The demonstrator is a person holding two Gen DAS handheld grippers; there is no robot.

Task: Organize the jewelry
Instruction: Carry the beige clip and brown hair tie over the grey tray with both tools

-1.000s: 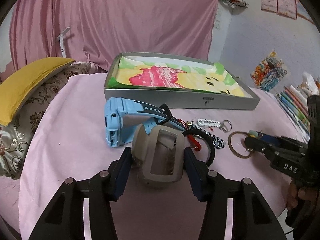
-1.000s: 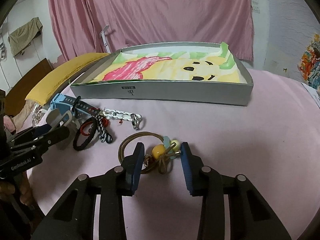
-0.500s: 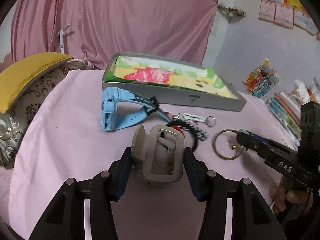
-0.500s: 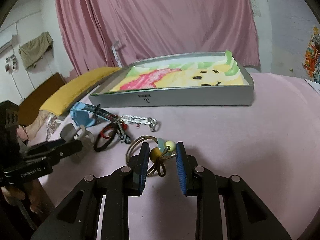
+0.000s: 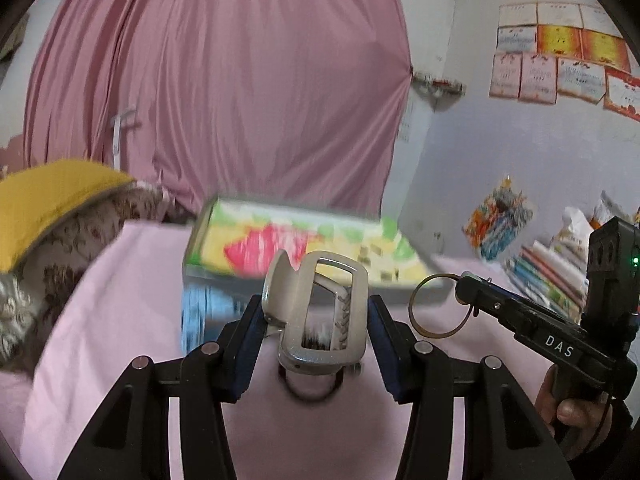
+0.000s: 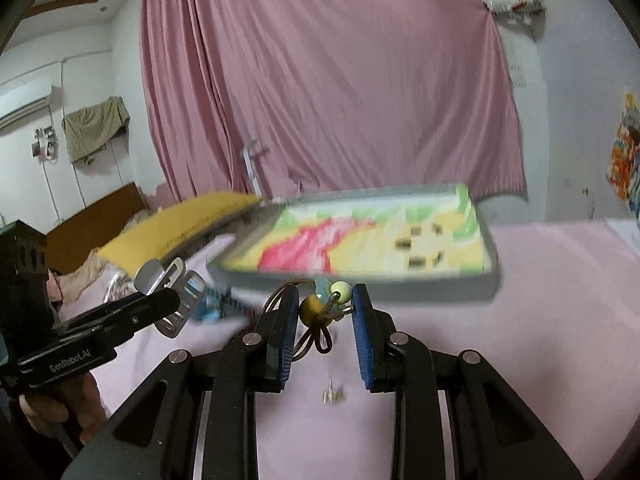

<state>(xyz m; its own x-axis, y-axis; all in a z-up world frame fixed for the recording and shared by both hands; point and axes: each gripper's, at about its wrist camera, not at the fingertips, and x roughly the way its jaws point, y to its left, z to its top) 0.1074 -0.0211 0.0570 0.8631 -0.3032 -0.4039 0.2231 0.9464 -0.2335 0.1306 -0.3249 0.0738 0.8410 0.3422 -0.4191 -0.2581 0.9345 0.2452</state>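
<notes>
My left gripper (image 5: 314,320) is shut on a beige hair claw clip (image 5: 320,316) and holds it up above the pink table. My right gripper (image 6: 324,312) is shut on a brown cord bracelet with yellow and green beads (image 6: 320,306), also lifted; its ring (image 5: 434,306) hangs from the right gripper in the left wrist view. The grey tray with a yellow and pink bear picture (image 6: 372,240) lies ahead of both grippers, blurred. The left gripper with the clip (image 6: 168,292) shows at the left of the right wrist view.
A blue watch (image 5: 196,312) and other jewelry lie blurred on the pink cloth (image 6: 540,300) below the tray. A yellow cushion (image 5: 52,204) lies at the left. Books and packets (image 5: 540,268) sit at the right edge. A pink curtain (image 5: 224,92) hangs behind.
Both grippers have risen off the table and tilted up, carrying the clip and the bracelet. The right gripper closed on the bracelet's beads. The tray now sits lower in both views.
</notes>
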